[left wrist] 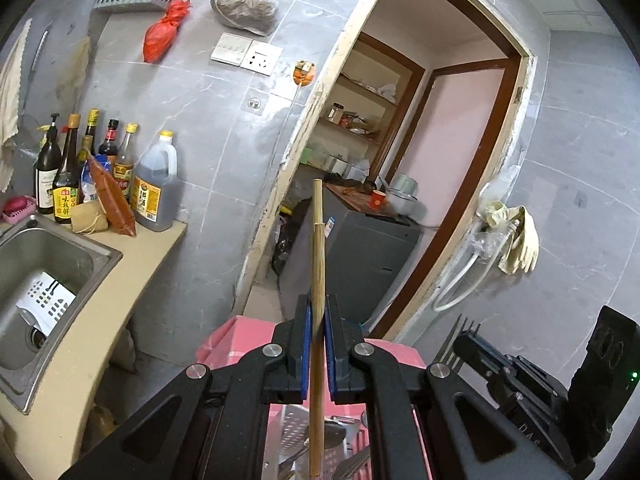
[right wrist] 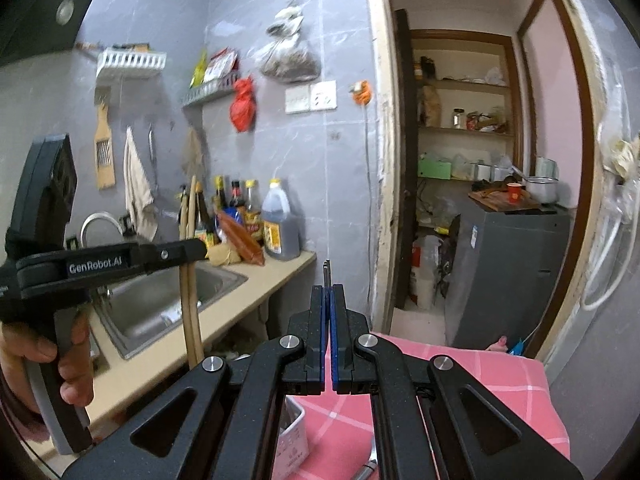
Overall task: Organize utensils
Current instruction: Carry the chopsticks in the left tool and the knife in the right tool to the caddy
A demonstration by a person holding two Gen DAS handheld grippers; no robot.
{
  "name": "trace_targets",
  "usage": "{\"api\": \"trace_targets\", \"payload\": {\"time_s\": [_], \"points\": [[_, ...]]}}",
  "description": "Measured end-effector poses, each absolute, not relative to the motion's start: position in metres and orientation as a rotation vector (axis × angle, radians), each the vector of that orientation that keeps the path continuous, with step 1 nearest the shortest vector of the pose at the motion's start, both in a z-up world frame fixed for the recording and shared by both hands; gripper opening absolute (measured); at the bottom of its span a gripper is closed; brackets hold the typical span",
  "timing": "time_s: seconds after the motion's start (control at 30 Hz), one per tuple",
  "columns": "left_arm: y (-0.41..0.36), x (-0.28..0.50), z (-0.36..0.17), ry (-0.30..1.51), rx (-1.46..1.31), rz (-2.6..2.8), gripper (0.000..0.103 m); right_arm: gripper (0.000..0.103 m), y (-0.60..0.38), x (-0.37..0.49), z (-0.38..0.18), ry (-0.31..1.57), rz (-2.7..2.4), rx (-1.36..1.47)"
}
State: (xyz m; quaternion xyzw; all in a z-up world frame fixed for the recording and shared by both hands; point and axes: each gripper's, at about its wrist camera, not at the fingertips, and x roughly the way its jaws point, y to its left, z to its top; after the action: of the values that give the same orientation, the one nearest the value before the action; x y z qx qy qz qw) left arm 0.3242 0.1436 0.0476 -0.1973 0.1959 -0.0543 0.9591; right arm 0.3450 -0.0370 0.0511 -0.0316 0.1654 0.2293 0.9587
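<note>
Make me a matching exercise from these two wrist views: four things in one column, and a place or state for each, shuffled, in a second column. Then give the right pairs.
Things
1. chopsticks
2. fork
3. red bag
4. big oil jug

Places or states
A. hanging on the grey tiled wall
B. standing on the counter beside the sink
C. clamped upright in the left claw
D. gripped edge-on in the right claw

Pairs: 1-C, 2-D, 3-A, 4-B
</note>
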Motion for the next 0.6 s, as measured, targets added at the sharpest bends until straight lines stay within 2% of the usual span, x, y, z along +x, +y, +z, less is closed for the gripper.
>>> {"api": "trace_targets", "payload": {"time_s": [0.23,0.6], "points": [[0.14,0.32,0.017,0.419,-0.355,-0.112,0.007,0.002,-0.021,0.344,0.022,0.402,0.508,-0.107],[0.141,0.309,-0.003,0.461,-0.352,-0.151,0.007,0.003,-0.014,0.344,-0.009,0.494,0.569,-0.081]]}}
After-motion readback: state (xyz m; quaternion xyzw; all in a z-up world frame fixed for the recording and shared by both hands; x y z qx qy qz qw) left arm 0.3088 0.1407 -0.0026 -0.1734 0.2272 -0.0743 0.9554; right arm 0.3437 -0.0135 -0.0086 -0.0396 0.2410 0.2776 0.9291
